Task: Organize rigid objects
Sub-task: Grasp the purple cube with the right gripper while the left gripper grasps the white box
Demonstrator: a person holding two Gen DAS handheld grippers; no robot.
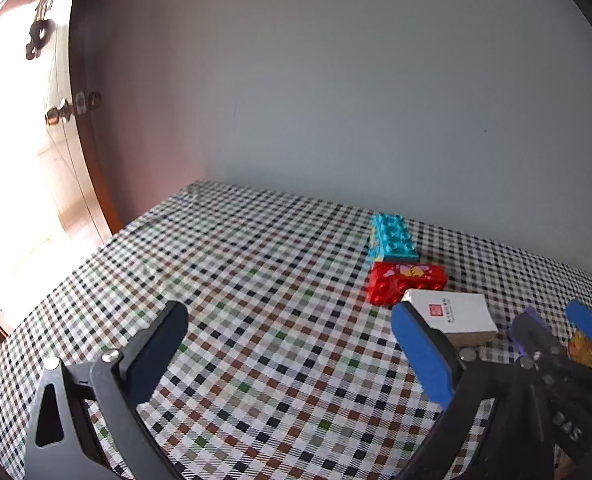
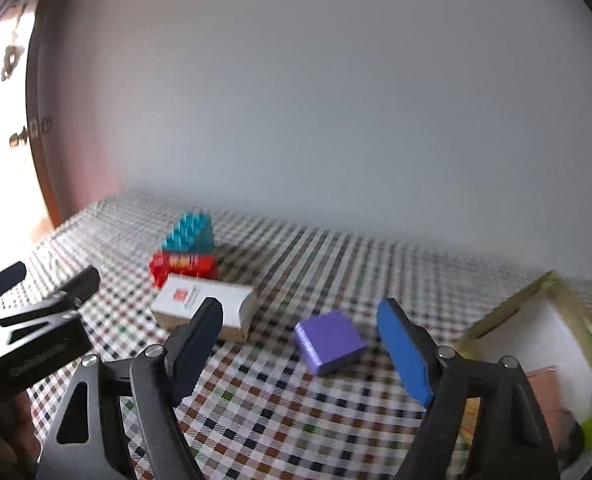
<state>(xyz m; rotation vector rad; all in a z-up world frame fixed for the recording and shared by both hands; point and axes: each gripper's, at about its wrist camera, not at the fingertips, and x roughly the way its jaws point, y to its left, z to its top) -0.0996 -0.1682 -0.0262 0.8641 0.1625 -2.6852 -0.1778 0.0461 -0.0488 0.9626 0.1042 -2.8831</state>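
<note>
Purple block (image 2: 330,342) lies on the checked surface (image 2: 279,412), centred ahead of the right gripper (image 2: 300,344), whose jaws stand wide with nothing between the pads. Left gripper (image 1: 291,344) gapes empty too. Further left sit a white box (image 2: 203,306) bearing a red stamp, unreadable, then red brick (image 1: 406,282) and teal brick (image 1: 394,236). Judging by this, the reach is underway; next comes closing squarely on the block.

Tablecloth (image 1: 255,280): small check in black, brown, green and white. Two studded bricks, one turquoise (image 1: 394,236), one red (image 1: 406,282) with pink and yellow print; a white box (image 1: 452,316) bearing a red square mark; a plain purple block (image 2: 330,342). Gold-edged box (image 2: 536,320), white inside.
</note>
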